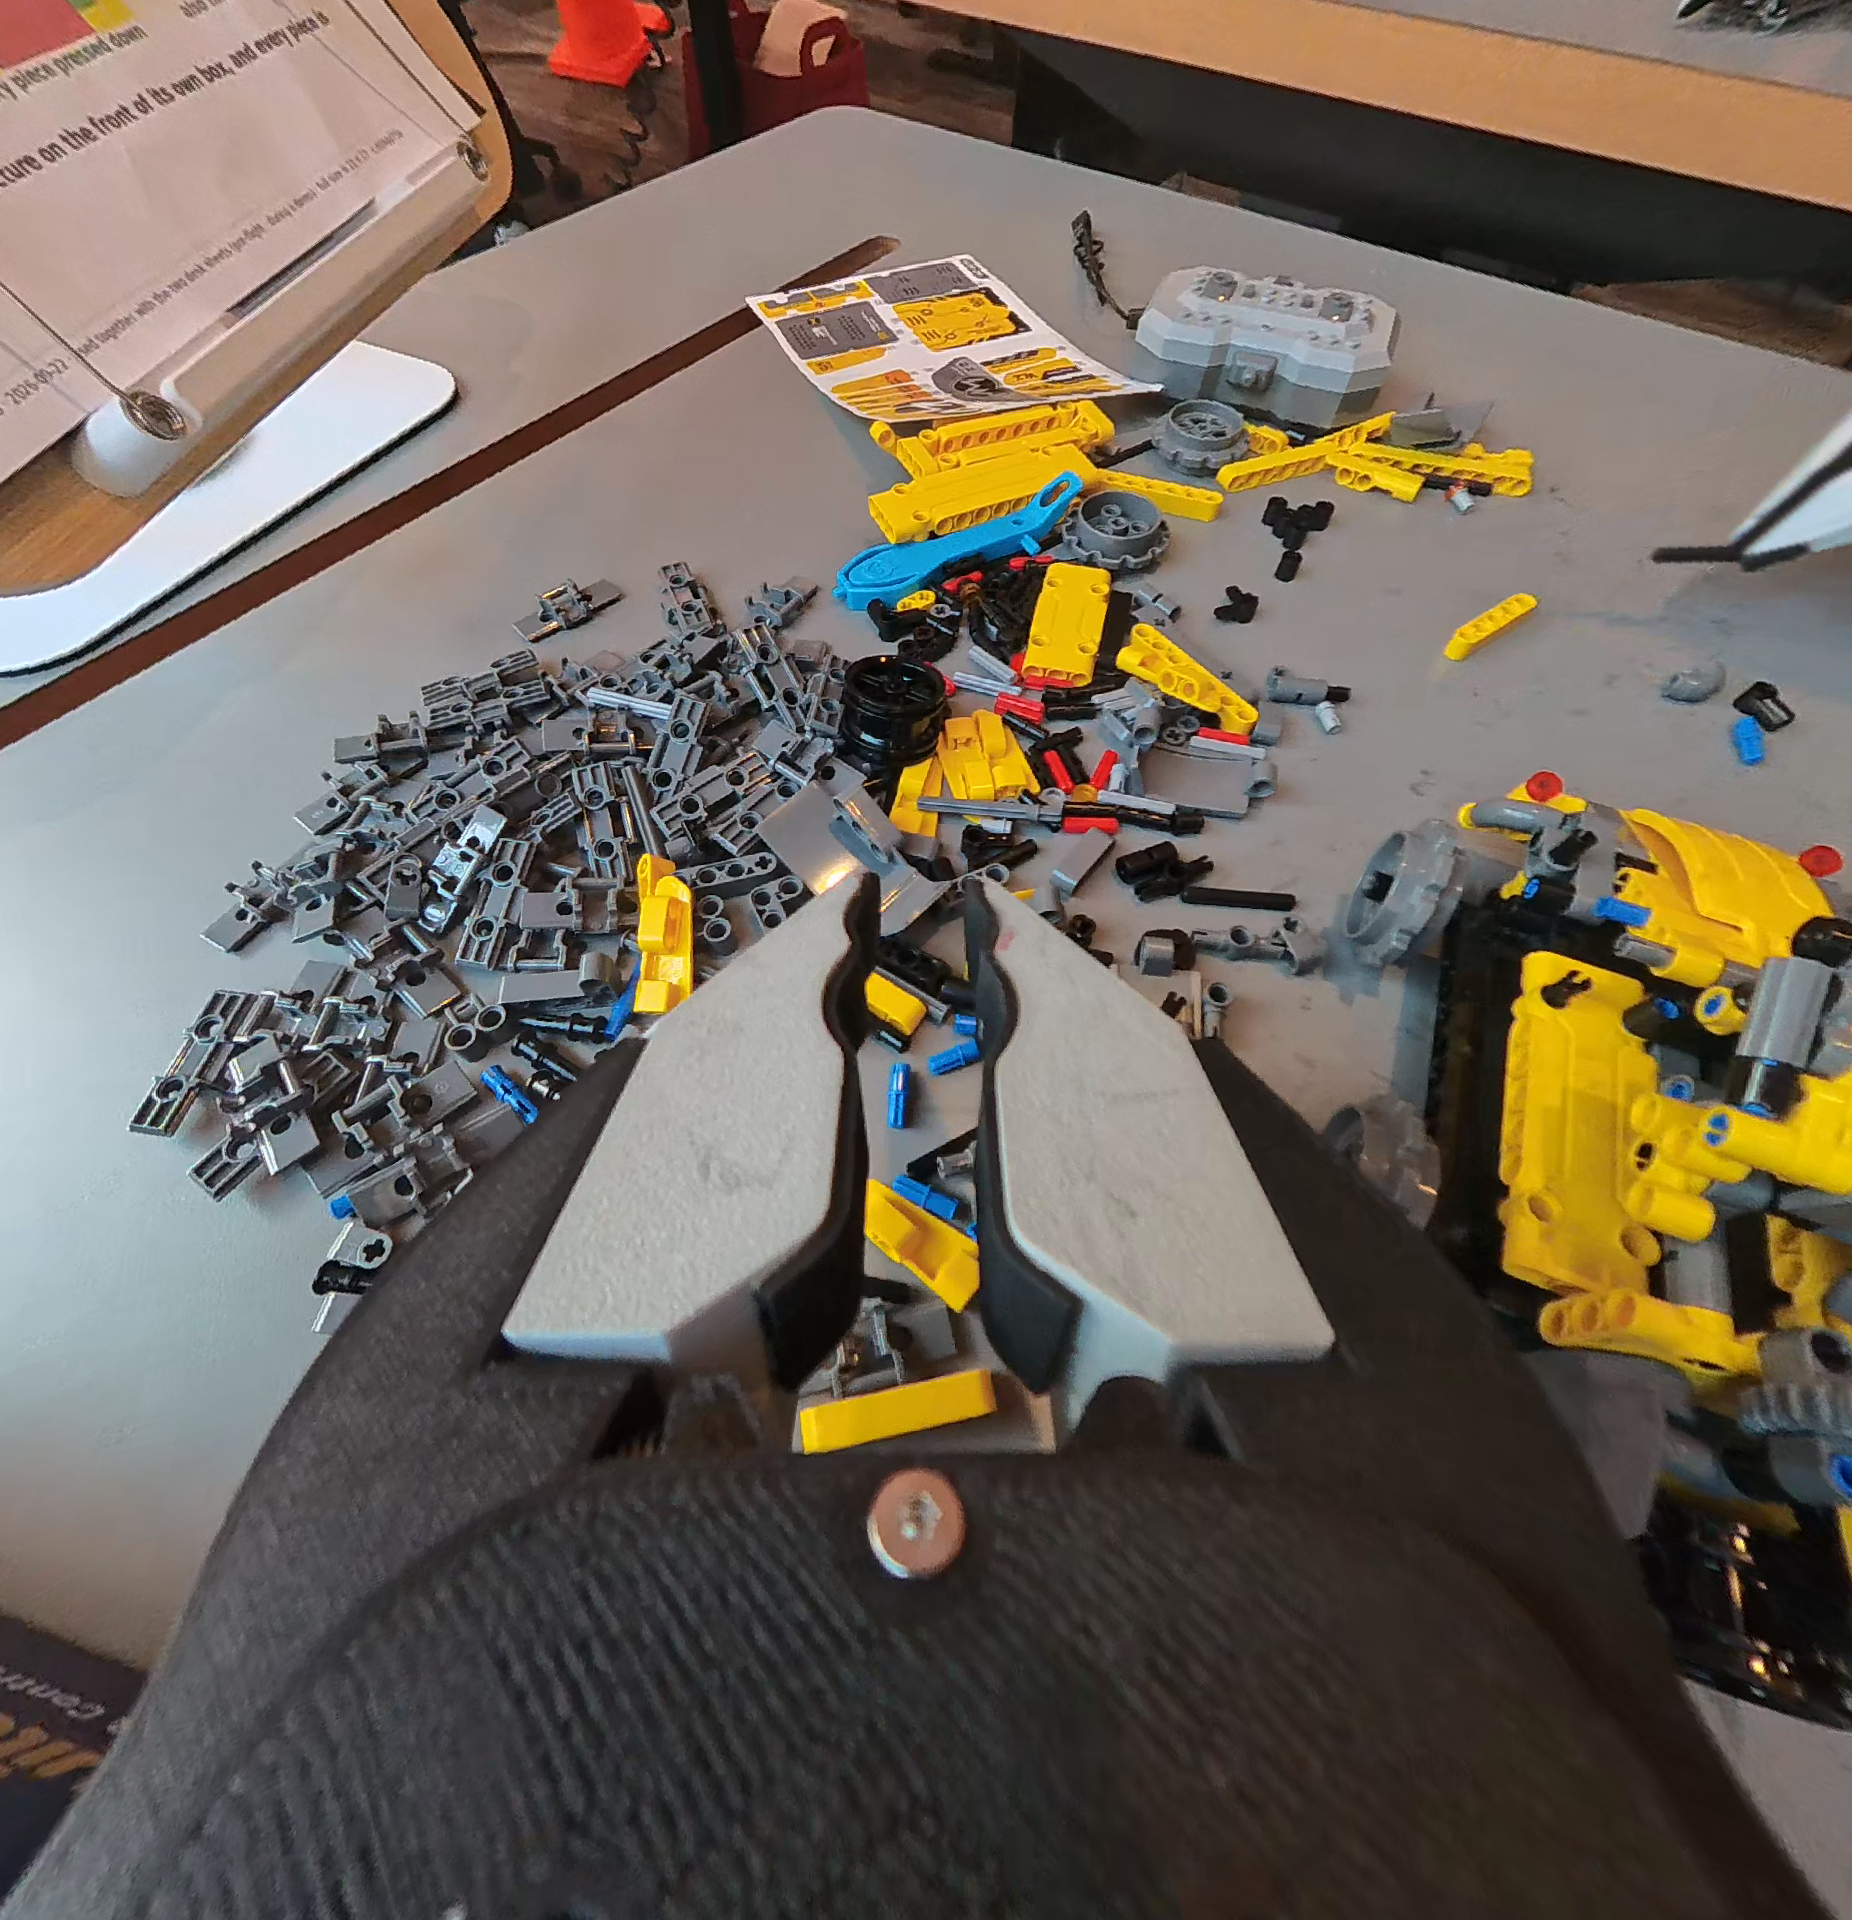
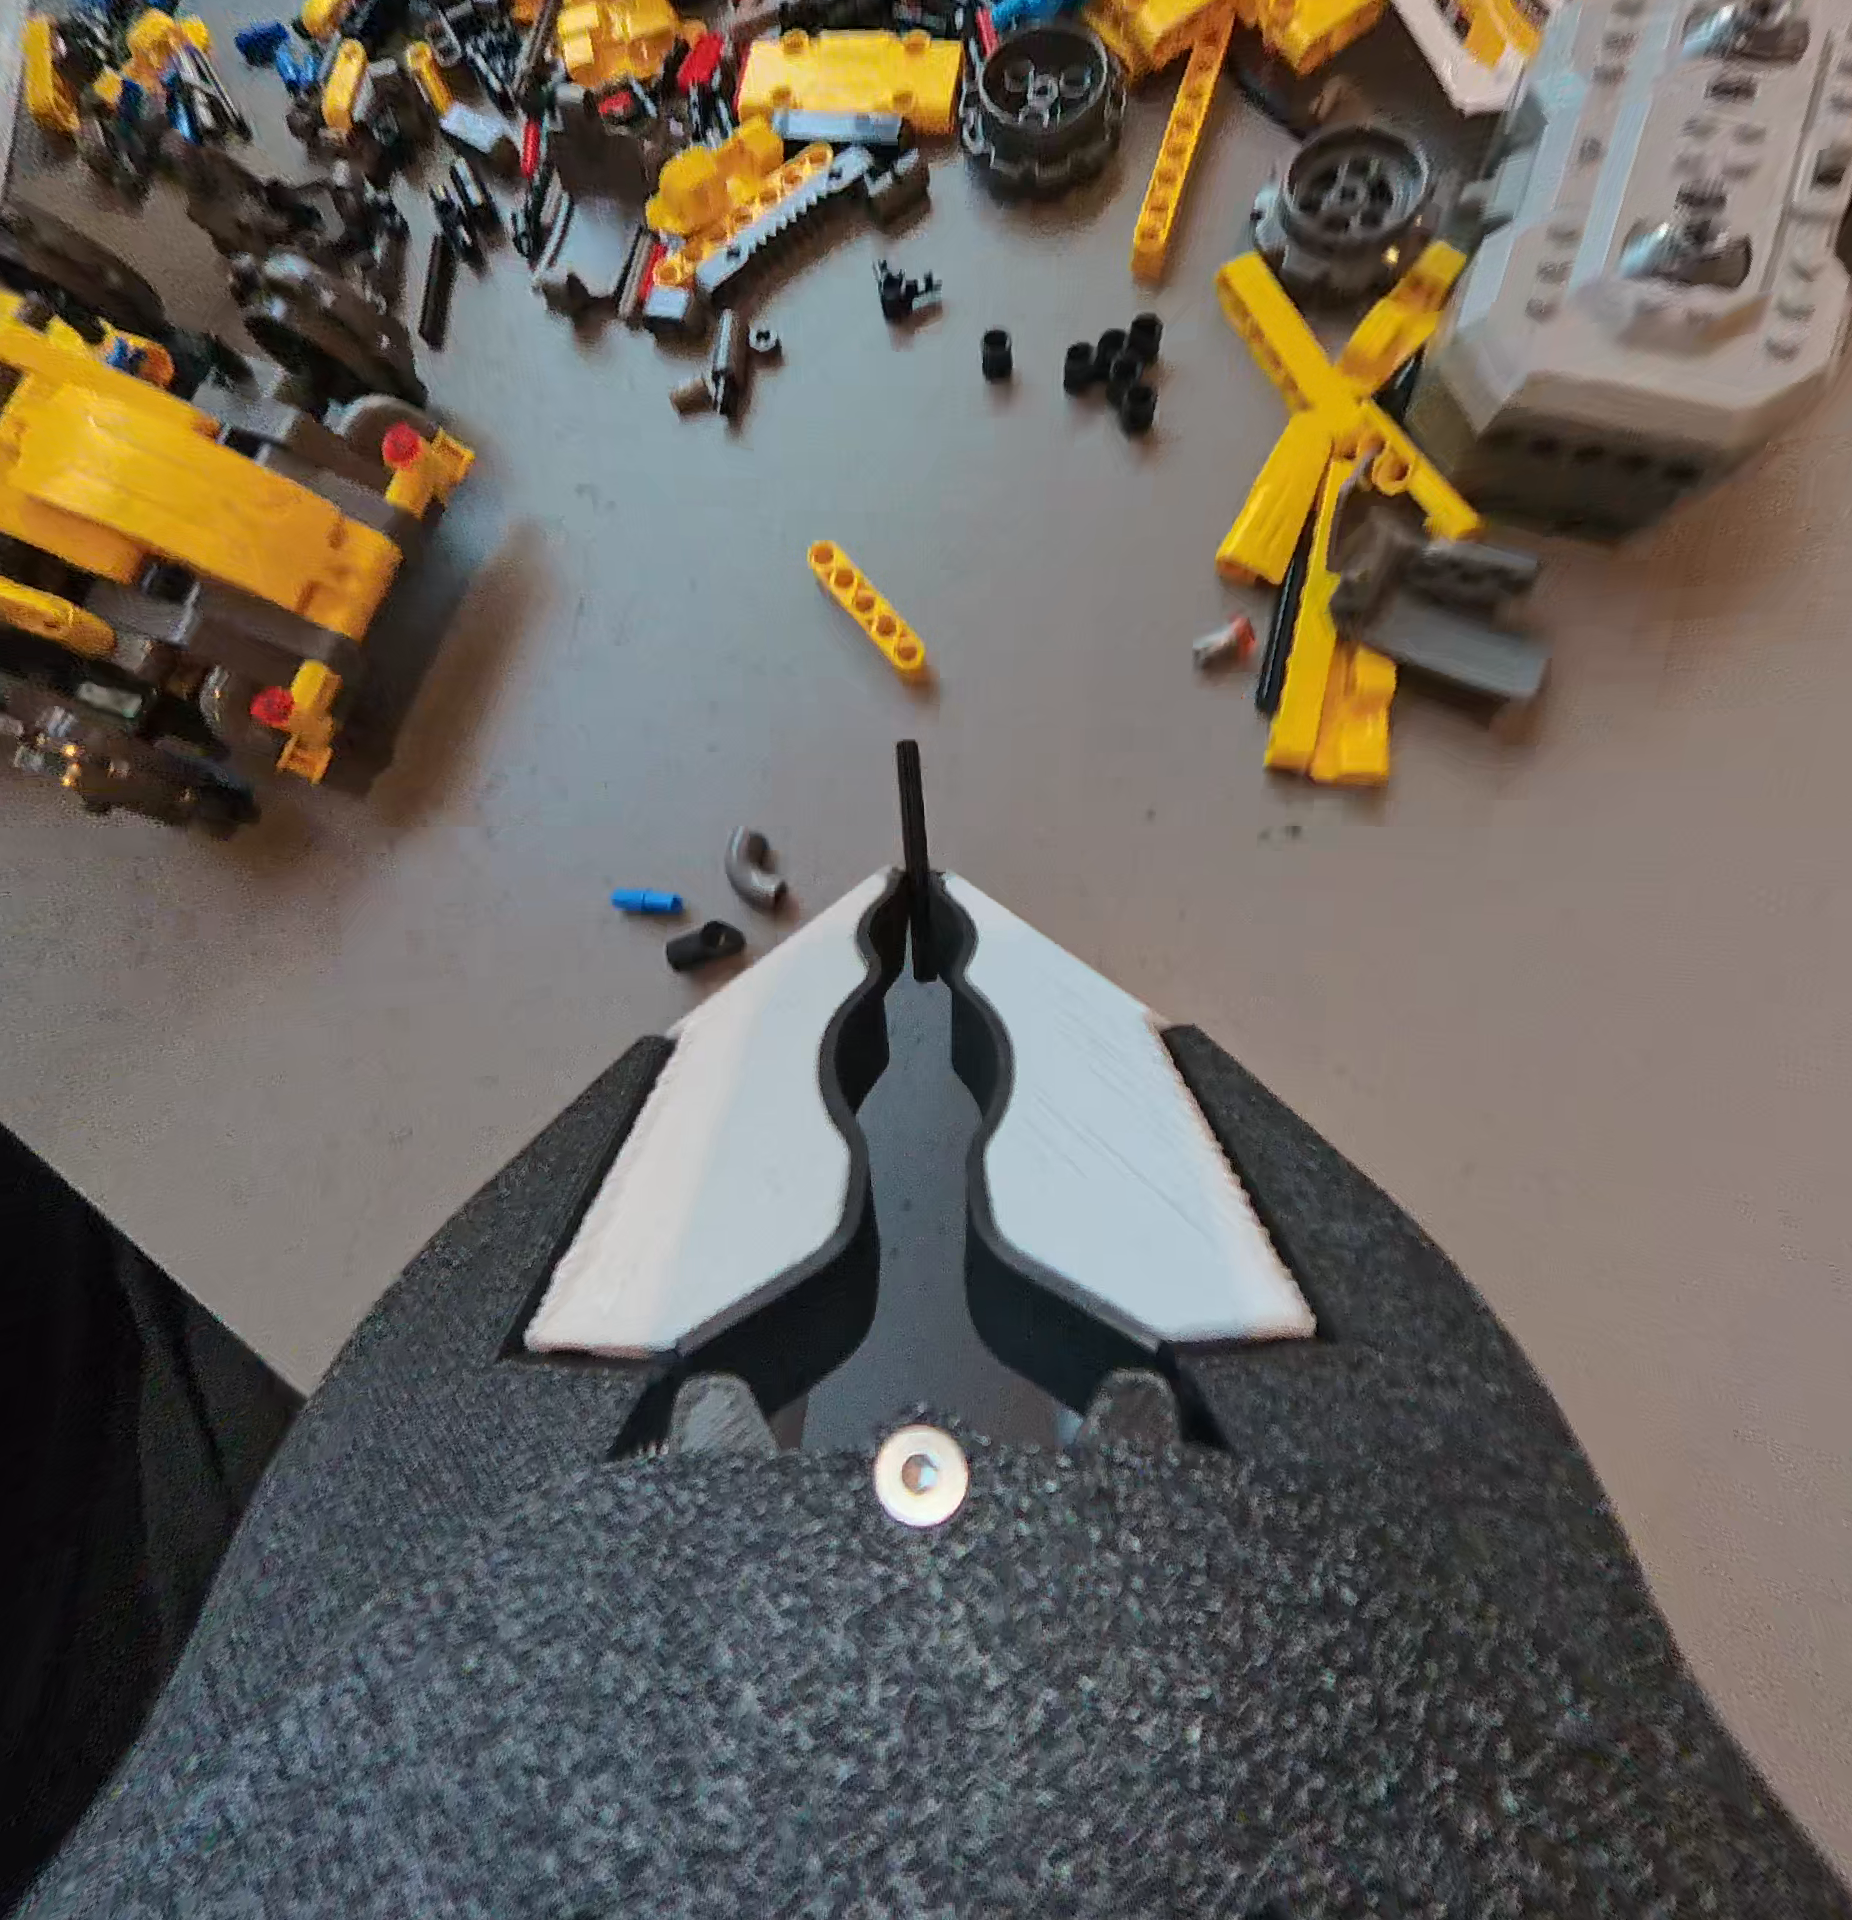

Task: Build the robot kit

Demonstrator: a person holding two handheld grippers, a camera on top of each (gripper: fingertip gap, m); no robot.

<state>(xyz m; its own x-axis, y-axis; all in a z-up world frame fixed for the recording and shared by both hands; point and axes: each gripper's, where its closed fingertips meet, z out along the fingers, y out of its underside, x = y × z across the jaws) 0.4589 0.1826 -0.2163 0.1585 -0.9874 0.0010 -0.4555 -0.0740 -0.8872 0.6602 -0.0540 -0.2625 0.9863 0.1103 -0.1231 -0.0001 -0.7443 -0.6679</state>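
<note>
A thin black rod [image 2: 911, 831] is pinched at its lower end by the right gripper [image 2: 917, 883], above the grey table [image 2: 1421, 987]. It looks light, stiff and easily slipped. The left gripper [image 1: 922, 894] is spread a little over loose pieces [image 1: 548, 831], with nothing held.

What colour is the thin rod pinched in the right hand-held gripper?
Black; the thin rod shows best in the right wrist view.
</note>
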